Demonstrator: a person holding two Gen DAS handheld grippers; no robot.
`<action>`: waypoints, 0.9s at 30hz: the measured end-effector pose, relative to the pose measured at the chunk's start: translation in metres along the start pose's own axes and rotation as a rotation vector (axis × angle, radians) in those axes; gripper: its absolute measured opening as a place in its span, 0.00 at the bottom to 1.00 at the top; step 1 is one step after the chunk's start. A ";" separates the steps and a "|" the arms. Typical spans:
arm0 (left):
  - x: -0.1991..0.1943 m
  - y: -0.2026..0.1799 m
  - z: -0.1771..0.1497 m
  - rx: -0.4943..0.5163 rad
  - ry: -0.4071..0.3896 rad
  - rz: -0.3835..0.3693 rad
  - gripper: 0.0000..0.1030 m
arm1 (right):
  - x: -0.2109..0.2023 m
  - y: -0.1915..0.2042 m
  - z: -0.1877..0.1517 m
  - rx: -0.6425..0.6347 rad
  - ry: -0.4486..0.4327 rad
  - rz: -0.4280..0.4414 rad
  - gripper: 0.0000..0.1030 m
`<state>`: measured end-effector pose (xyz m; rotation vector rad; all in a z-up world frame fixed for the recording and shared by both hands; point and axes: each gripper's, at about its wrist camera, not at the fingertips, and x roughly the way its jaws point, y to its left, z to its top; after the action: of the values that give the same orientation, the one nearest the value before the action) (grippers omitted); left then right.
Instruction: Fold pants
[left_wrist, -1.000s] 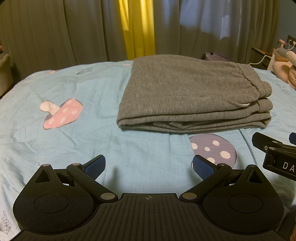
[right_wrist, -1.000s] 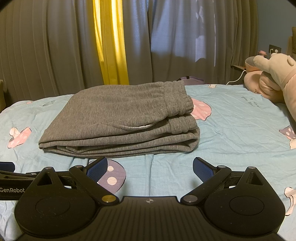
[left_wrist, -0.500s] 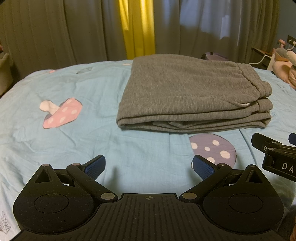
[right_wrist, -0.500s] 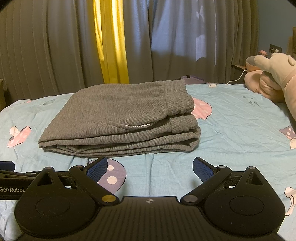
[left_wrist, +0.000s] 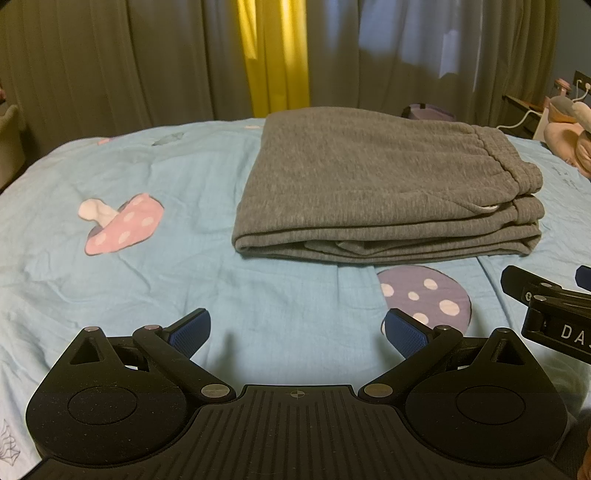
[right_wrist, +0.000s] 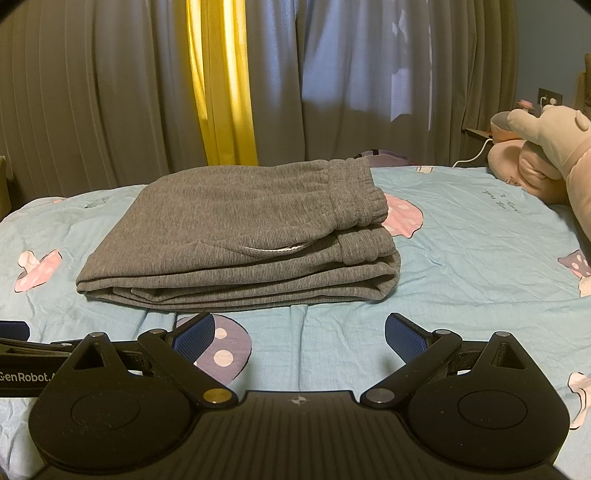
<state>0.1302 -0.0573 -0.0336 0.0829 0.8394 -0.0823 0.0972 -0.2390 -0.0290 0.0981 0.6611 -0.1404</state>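
Grey sweatpants (left_wrist: 388, 192) folded on bedsheet (left_wrist: 147, 280), apparently finished; left gripper (left_wrist: 295, 332), right gripper (right_wrist: 299, 332) spread empty, nothing left but withdrawal.

Cut off at frame edges
Right gripper (left_wrist: 554, 314) clipped by left view's edge, lettering partial; plush (right_wrist: 546, 147) ran past right view's edge.

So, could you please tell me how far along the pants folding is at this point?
Done: the grey pants lie in a compact layered stack on the blue bedsheet, waistband on top. In hand: nothing; the left gripper and right gripper are open, short of the stack. Left: apparently nothing, perhaps only a tidy-up.
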 end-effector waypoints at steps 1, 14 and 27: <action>0.000 0.000 0.000 0.000 0.000 -0.001 1.00 | 0.000 0.000 0.000 0.000 -0.001 0.000 0.96; 0.000 0.000 0.000 -0.006 -0.004 -0.002 1.00 | 0.001 0.000 0.000 -0.001 0.000 0.000 0.96; -0.005 0.003 0.001 -0.012 -0.014 -0.005 1.00 | 0.002 0.000 -0.001 -0.002 0.002 -0.001 0.96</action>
<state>0.1281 -0.0546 -0.0293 0.0687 0.8260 -0.0828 0.0981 -0.2394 -0.0305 0.0957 0.6634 -0.1409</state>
